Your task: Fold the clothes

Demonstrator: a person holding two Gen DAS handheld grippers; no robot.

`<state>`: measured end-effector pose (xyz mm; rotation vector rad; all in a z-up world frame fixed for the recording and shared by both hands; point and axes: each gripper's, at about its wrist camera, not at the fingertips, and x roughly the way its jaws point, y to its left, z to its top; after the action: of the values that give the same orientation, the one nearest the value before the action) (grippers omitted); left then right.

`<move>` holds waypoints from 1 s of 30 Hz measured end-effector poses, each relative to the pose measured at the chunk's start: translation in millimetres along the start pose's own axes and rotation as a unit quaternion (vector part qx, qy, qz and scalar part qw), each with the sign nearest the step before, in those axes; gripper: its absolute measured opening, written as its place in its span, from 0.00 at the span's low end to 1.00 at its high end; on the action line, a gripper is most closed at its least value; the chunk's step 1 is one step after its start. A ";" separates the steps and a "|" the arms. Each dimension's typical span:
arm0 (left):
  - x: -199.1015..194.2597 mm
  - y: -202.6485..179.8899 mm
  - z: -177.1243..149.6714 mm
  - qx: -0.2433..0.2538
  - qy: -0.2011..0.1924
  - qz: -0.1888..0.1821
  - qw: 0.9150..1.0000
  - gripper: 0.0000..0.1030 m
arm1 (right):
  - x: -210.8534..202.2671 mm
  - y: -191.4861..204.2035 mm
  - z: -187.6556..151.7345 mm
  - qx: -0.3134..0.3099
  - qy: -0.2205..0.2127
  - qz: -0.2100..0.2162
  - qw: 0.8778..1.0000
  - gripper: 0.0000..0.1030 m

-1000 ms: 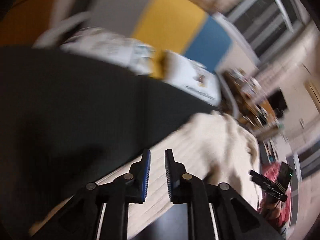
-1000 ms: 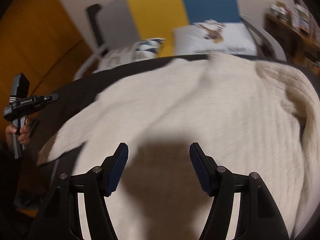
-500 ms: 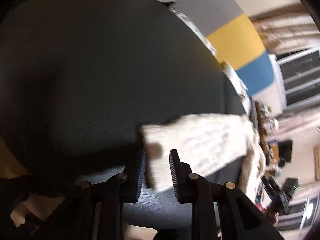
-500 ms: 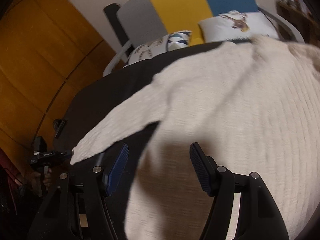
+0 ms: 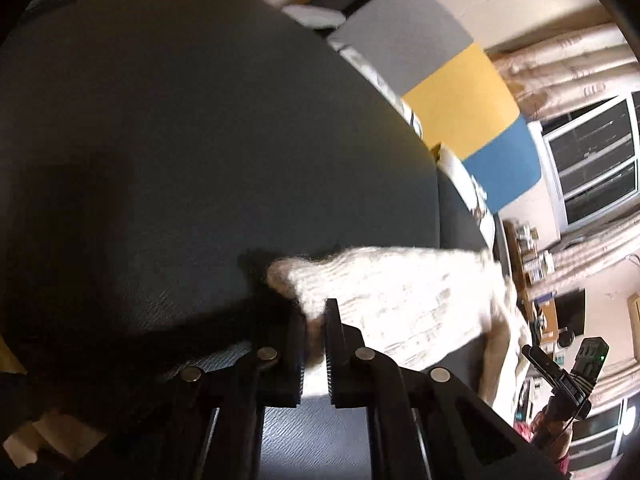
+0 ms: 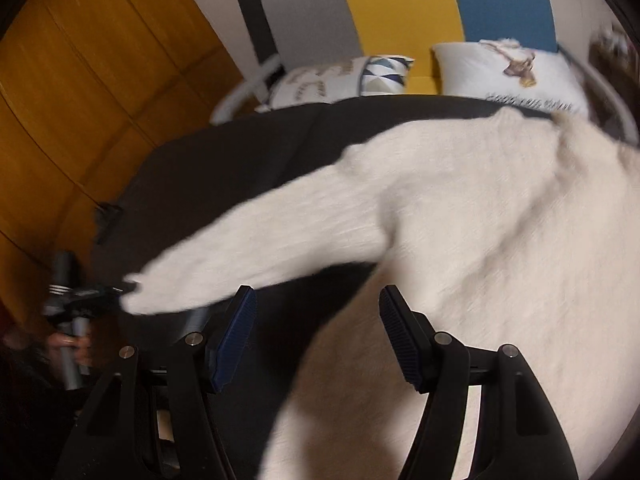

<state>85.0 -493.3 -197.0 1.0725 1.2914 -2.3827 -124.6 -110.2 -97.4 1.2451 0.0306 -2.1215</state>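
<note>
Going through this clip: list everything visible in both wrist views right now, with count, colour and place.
sweater: one, cream knit, spread on the bed, one sleeve stretched out to the left
sleeve cuff: one, cream, pinched at the left gripper
bed cover: one, dark grey, under the sweater
pillows: two, white with prints, at the head of the bed
headboard panels: grey, yellow, blue, behind the pillows
wall panelling: orange wood, left of the bed
window: dark panes, far right, left wrist view
left gripper: black, shut on the cuff
right gripper: black with blue pads, open over the sweater
</note>
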 end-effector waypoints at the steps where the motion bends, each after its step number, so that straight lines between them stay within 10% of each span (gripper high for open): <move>1: -1.4 -4.0 0.6 0.005 -0.013 0.002 1.000 0.06 | 2.5 -3.3 6.3 -0.005 -0.002 -0.012 1.000 0.65; 17: -34.8 -21.4 42.9 0.028 -0.138 0.048 0.989 0.06 | 137.1 -29.1 93.5 0.001 0.098 -0.068 0.993 0.65; 30: -24.0 -46.0 79.2 0.091 -0.164 0.134 0.973 0.06 | 166.9 1.4 145.4 -0.004 0.029 -0.053 0.998 0.67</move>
<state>39.5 -532.8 -123.9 0.7907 0.7779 -2.3741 -289.0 -249.3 -148.5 1.3265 0.1341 -2.1716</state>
